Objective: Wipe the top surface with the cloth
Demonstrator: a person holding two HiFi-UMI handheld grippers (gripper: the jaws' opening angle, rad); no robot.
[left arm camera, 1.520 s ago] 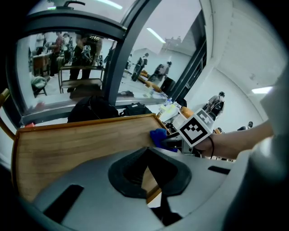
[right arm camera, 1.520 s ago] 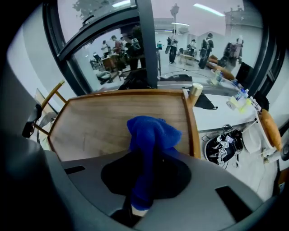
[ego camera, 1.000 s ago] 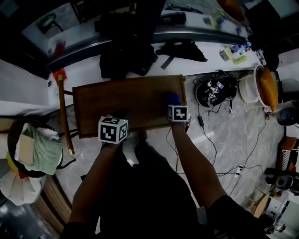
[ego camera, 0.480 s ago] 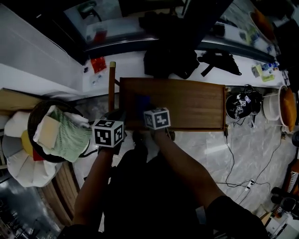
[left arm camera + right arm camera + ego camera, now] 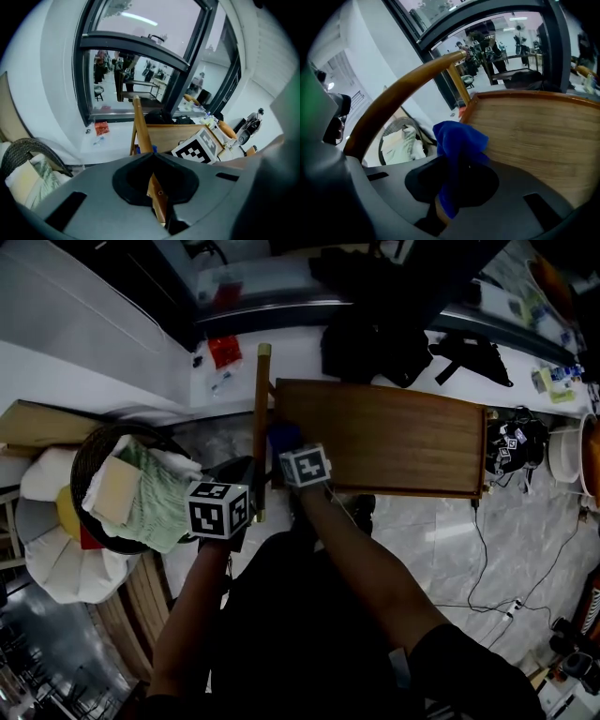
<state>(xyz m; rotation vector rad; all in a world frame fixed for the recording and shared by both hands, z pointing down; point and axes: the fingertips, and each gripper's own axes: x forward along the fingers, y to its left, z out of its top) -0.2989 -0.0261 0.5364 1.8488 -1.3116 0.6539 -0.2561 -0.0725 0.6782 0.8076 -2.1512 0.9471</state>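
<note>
The brown wooden top (image 5: 384, 437) fills the middle of the head view, and a wooden side rail (image 5: 262, 418) runs along its left end. My right gripper (image 5: 289, 448) is shut on a blue cloth (image 5: 283, 437) at the top's near left corner. In the right gripper view the blue cloth (image 5: 459, 145) hangs from the jaws of the right gripper (image 5: 450, 173) at the edge of the top (image 5: 534, 136). My left gripper (image 5: 246, 472) is shut on the rail's near end. The rail (image 5: 141, 126) passes between the jaws of the left gripper (image 5: 152, 161).
A dark basket (image 5: 89, 460) with folded cloths stands on the floor at the left. Black bags (image 5: 375, 343) lie behind the top. Helmets (image 5: 511, 451) and a cable (image 5: 487, 549) lie on the floor at the right. A red packet (image 5: 225, 351) lies by the window.
My right gripper has carried the blue cloth from the top's right end across to its left end. The left gripper has moved from the front edge to the side rail.
</note>
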